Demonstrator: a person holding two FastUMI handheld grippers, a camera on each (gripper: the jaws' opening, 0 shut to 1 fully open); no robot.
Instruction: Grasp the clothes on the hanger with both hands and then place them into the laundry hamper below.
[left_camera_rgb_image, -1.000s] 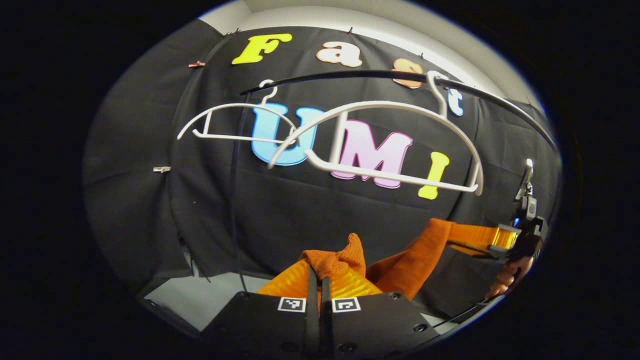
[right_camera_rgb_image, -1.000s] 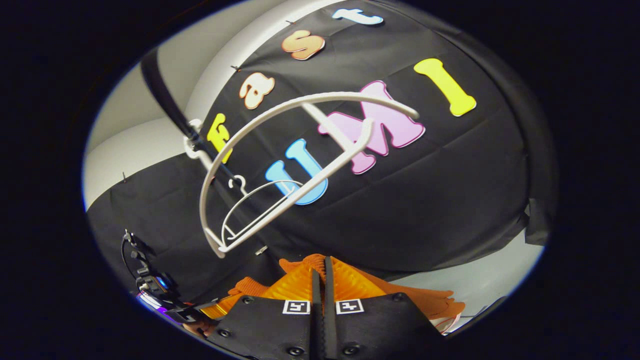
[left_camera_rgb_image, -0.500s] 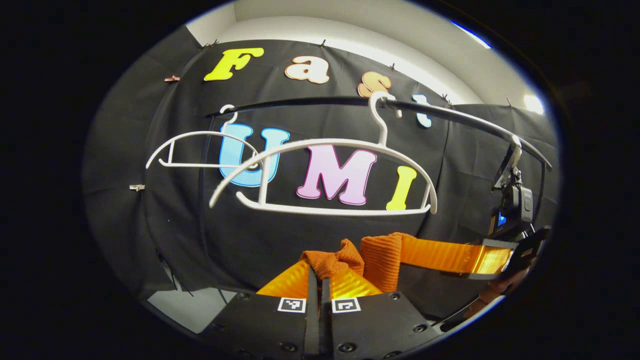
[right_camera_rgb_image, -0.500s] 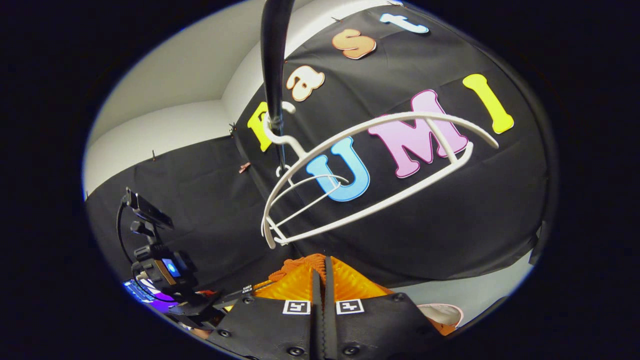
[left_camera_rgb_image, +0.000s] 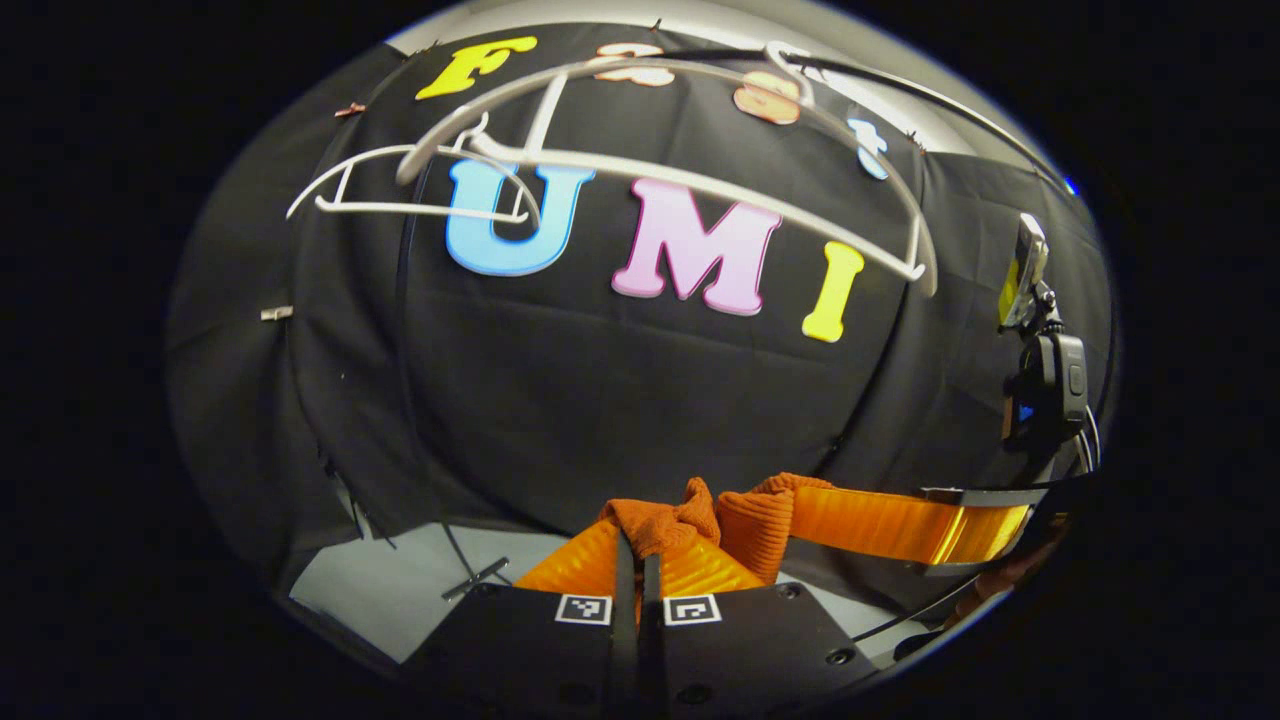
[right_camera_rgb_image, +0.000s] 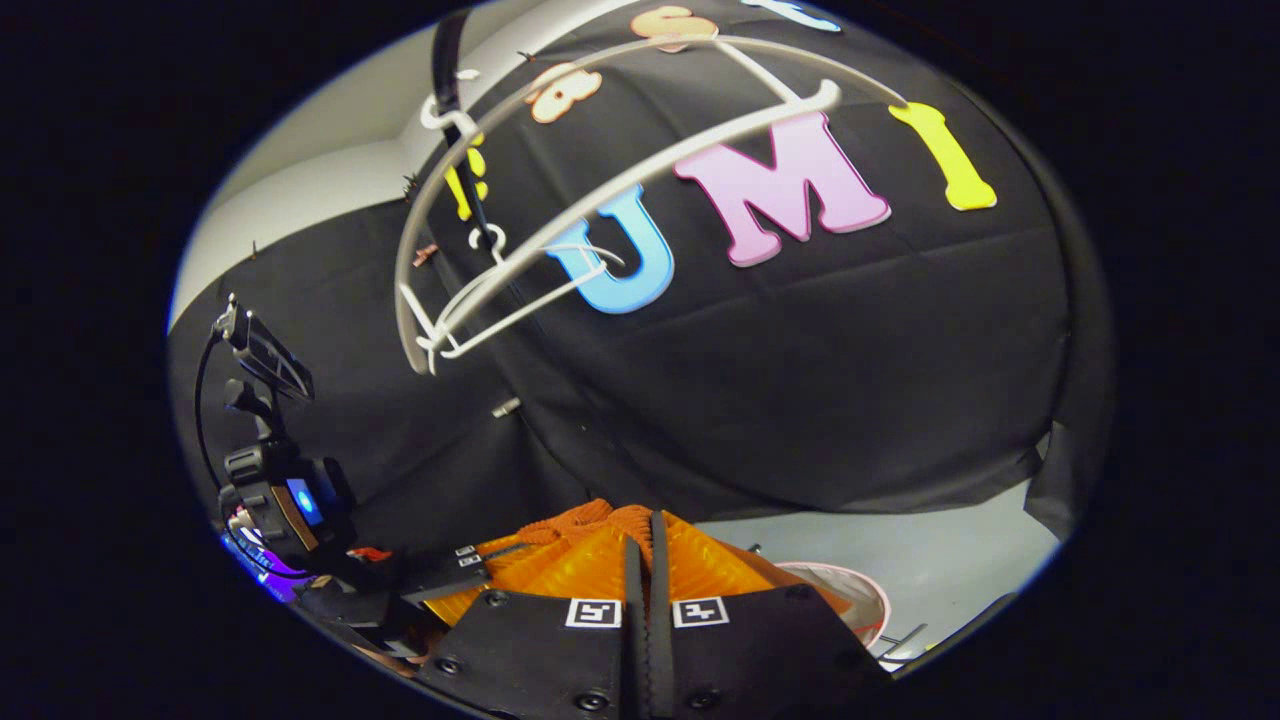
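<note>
- The left gripper (left_camera_rgb_image: 636, 555) and right gripper (right_camera_rgb_image: 640, 550) have jaws pinched closed on the orange garment (left_camera_rgb_image: 760, 510).
- The white hanger (left_camera_rgb_image: 680, 180) sits higher than before: garment freed, descending.
- The hamper (right_camera_rgb_image: 850, 600) rim lies below.

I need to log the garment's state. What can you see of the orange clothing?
The orange clothing looks like ribbed knit, bunched and creased. It is off the white hangers above, pinched in the left claw and, in the right gripper view, in the right claw. Its lower part is hidden.
</note>
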